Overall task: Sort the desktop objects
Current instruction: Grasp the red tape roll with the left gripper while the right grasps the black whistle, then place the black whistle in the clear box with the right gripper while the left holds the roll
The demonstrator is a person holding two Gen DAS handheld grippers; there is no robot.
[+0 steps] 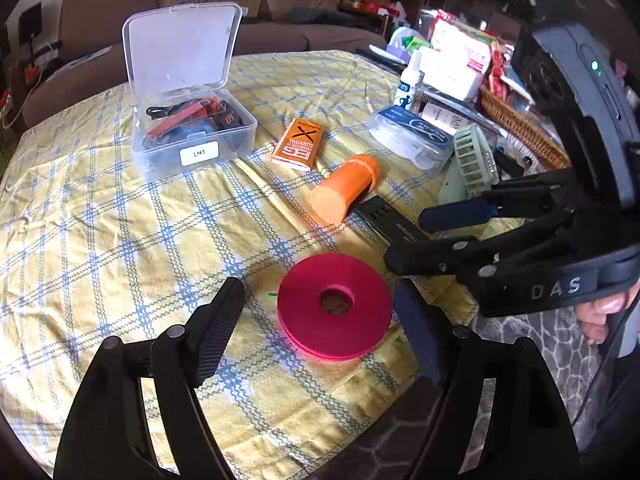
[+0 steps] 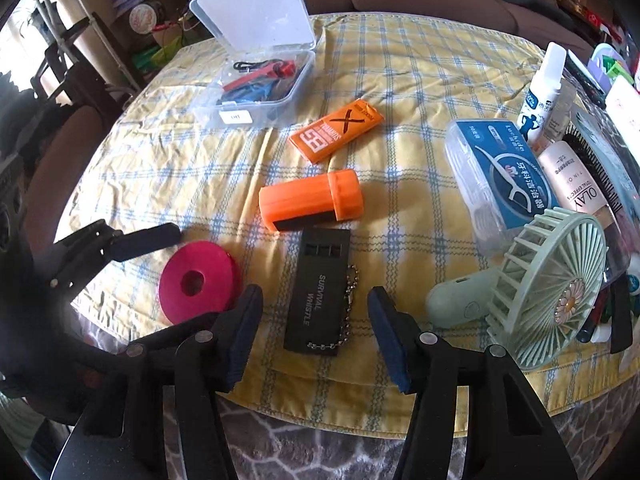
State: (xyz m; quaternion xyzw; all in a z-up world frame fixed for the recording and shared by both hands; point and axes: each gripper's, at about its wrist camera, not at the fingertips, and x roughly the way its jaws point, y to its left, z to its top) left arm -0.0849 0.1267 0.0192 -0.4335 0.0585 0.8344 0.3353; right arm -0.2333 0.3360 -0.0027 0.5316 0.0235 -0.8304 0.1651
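A red spool [image 1: 334,306] lies flat on the yellow checked cloth [image 1: 120,240] between the open fingers of my left gripper [image 1: 320,300]; it also shows in the right wrist view [image 2: 198,280]. A black survival whistle [image 2: 318,292] with a bead chain lies between the open fingers of my right gripper [image 2: 316,300]. An orange capsule [image 2: 312,200] and an orange survival booklet [image 2: 336,130] lie beyond. An open clear box [image 1: 192,136] labelled LH1 holds several small items. My right gripper [image 1: 412,240] shows in the left wrist view, over the whistle [image 1: 384,220].
A green handheld fan [image 2: 540,288], a floss-pick box [image 2: 496,176], bottles [image 2: 544,88] and a wicker basket [image 1: 520,128] crowd the right side. The table's front edge runs just under both grippers. A sofa [image 1: 240,20] stands behind the table.
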